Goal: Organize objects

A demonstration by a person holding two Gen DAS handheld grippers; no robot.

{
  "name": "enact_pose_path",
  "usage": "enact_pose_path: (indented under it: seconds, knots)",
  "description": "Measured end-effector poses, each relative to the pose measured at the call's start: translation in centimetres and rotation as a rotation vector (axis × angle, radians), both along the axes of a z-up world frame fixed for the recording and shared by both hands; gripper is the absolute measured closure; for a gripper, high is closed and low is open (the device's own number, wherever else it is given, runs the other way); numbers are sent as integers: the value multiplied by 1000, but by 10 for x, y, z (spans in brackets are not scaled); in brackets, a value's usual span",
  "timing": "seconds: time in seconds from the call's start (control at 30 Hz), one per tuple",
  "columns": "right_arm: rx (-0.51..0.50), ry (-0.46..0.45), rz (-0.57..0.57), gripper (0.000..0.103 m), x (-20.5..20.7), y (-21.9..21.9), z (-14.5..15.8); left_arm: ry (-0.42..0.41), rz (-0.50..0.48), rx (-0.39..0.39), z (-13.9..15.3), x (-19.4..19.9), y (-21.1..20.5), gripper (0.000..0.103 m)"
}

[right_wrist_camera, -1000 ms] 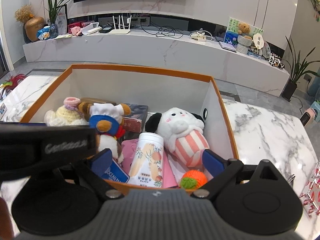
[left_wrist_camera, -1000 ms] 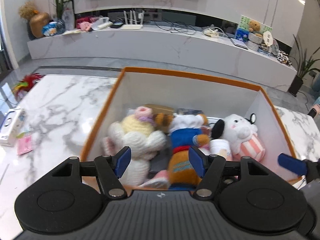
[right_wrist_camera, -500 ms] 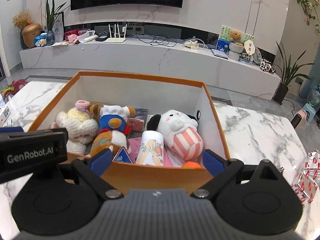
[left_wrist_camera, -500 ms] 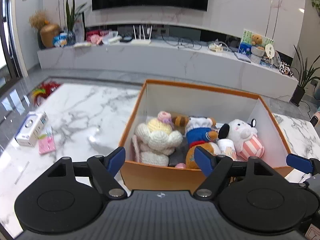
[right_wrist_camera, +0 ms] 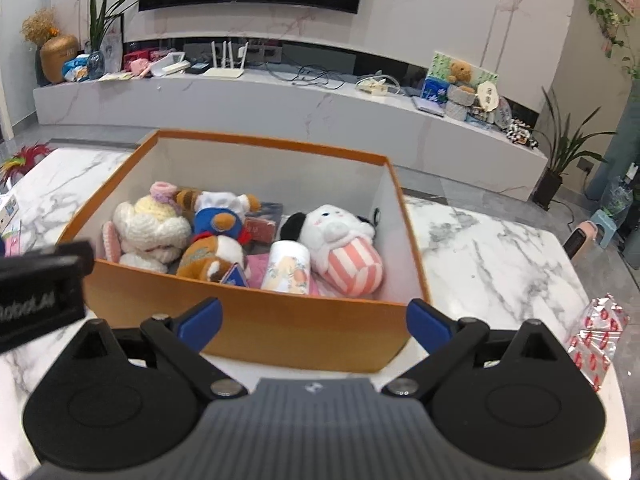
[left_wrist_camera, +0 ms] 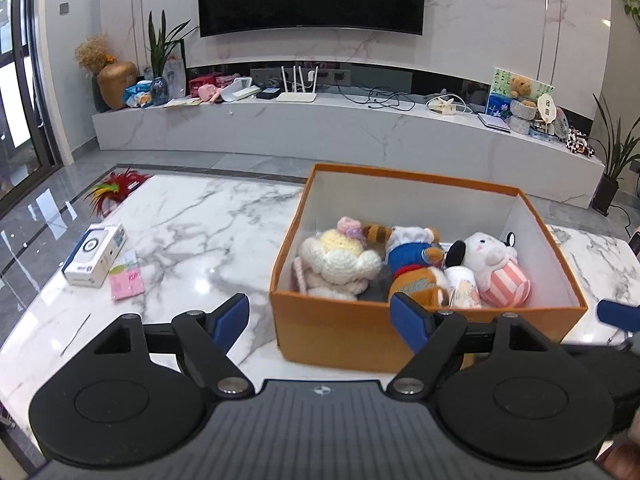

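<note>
On the marble table point(left_wrist_camera: 192, 232), an open orange box point(left_wrist_camera: 332, 332) with a white interior stands to the right of centre in the left wrist view and fills the middle of the right wrist view. The box holds the following items:

- A cream crocheted doll point(right_wrist_camera: 150, 226) lies at the left end, against the left wall.
- A plush in a blue outfit point(right_wrist_camera: 214, 220) sits just beside the doll, leaning over a brown plush point(right_wrist_camera: 208, 258).
- A white printed bottle point(right_wrist_camera: 288, 270) lies in the front middle, touching a white plush with a pink striped body point(right_wrist_camera: 344, 250) at the right end.
- A dark red packet point(right_wrist_camera: 260, 226) lies behind the bottle, partly covered.

The left gripper point(left_wrist_camera: 320, 318) is held in front of the near wall of the box, outside it. Its blue-tipped fingers point(left_wrist_camera: 232, 316) are spread wide and grip nothing. The right gripper point(right_wrist_camera: 314, 322) is likewise held before the near wall, fingers point(right_wrist_camera: 426, 326) spread wide and empty.

Left of the box, well apart from it, a white carton point(left_wrist_camera: 94, 254) and a pink packet point(left_wrist_camera: 127, 284) lie on the table, just beside each other. A red feathered item point(left_wrist_camera: 116, 190) lies near the far left edge. A red-and-silver wrapped pack point(right_wrist_camera: 596, 336) lies at the right edge.
</note>
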State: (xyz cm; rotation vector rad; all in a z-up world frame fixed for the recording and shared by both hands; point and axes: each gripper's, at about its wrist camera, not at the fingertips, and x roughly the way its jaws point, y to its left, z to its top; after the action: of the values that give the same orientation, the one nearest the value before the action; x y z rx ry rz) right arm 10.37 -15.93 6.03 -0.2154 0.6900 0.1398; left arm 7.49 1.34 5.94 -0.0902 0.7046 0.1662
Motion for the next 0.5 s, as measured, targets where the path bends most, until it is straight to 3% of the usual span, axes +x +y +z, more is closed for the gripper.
enact_pose_path:
  seconds: [0.23, 0.5]
  knots:
    - [-6, -18, -18, 4, -7, -6, 5, 17, 13, 55, -7, -8, -3, 11]
    - [-14, -11, -18, 4, -7, -3, 2, 27, 14, 51, -12, -5, -4, 11]
